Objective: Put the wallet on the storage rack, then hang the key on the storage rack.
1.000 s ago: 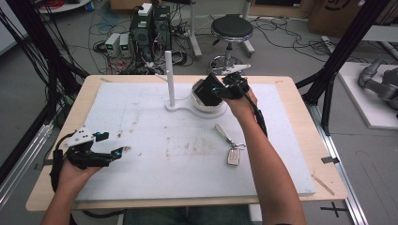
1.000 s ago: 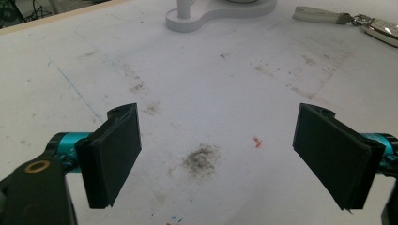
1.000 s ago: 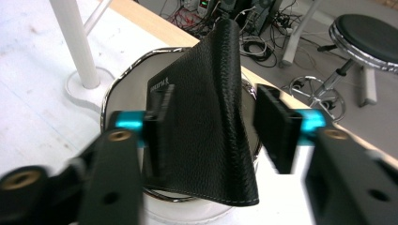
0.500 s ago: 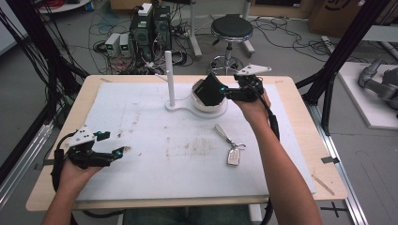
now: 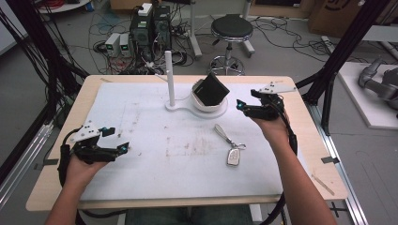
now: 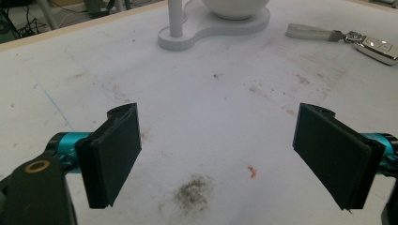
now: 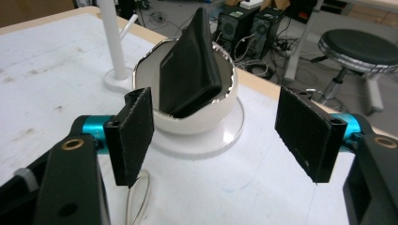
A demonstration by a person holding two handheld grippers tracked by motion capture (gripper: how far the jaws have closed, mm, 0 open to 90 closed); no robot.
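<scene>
One black wallet (image 5: 212, 89) stands tilted in the white bowl (image 5: 210, 105) just above the middle of the high view, leaning on the rim, and it looks light, fairly stiff and matte, so its exposed upper edge seems the best place to pinch. Right of the bowl, the right gripper (image 5: 241, 107) has just been opening, and its jaws stand released with nothing between them. At lower left the left gripper (image 5: 123, 149) is spread wide and empty.
</scene>
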